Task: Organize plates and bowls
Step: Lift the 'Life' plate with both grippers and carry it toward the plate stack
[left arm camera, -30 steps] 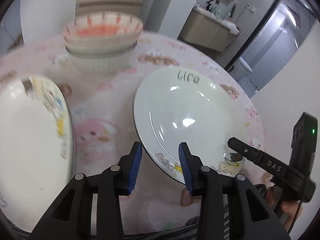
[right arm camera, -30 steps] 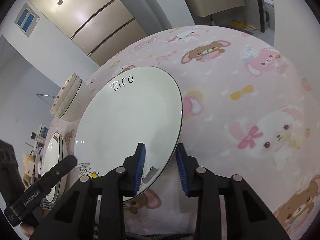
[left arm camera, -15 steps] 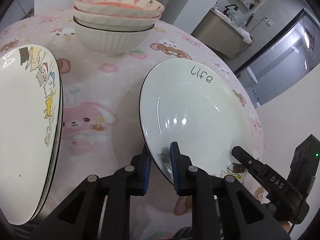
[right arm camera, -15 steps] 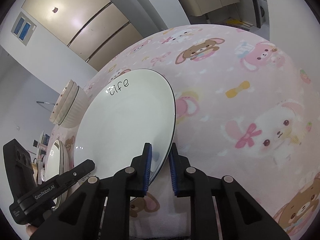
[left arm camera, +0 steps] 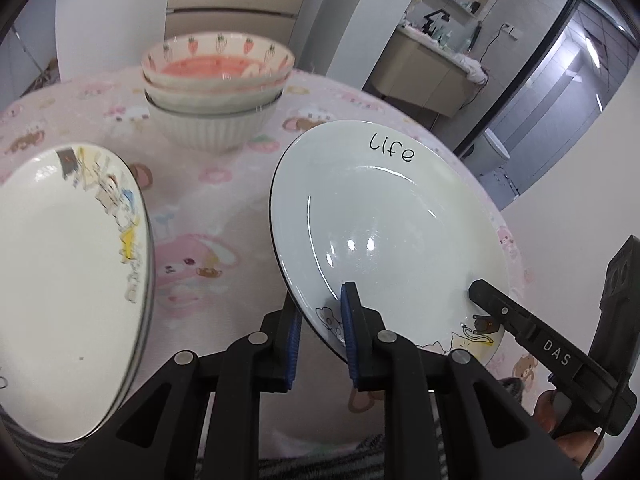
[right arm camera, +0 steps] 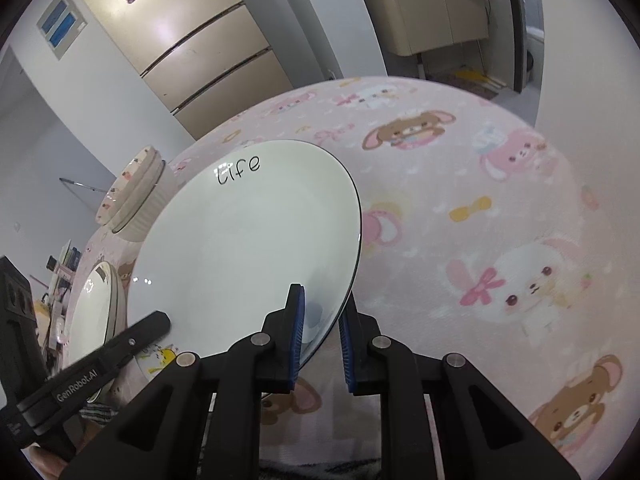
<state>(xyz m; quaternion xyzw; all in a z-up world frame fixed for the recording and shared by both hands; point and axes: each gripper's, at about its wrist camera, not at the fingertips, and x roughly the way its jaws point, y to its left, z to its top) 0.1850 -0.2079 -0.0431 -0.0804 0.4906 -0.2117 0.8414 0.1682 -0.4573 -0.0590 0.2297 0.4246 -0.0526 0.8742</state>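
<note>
A white plate with "Life" written on it (left arm camera: 384,216) (right arm camera: 248,240) hangs tilted just above the pink tablecloth. My left gripper (left arm camera: 320,332) is shut on its near left rim, and my right gripper (right arm camera: 322,328) is shut on its near right rim. Each gripper shows in the other's view, the right gripper (left arm camera: 516,320) at the plate's right edge and the left gripper (right arm camera: 132,340) at its left. A stack of cartoon-printed plates (left arm camera: 68,280) (right arm camera: 94,304) lies to the left. Three stacked bowls (left arm camera: 216,84) (right arm camera: 136,196), the top one with strawberries, stand at the back.
The round table with the pink cartoon tablecloth (right arm camera: 480,208) stretches to the right of the held plate. A fridge (right arm camera: 192,52) stands behind the table, and a cabinet (left arm camera: 424,76) and a doorway lie beyond it. A hand (left arm camera: 576,440) holds the right gripper.
Both grippers have closed onto the rim of the "Life" plate, one on each side. The plate has since risen a little off the tablecloth.
</note>
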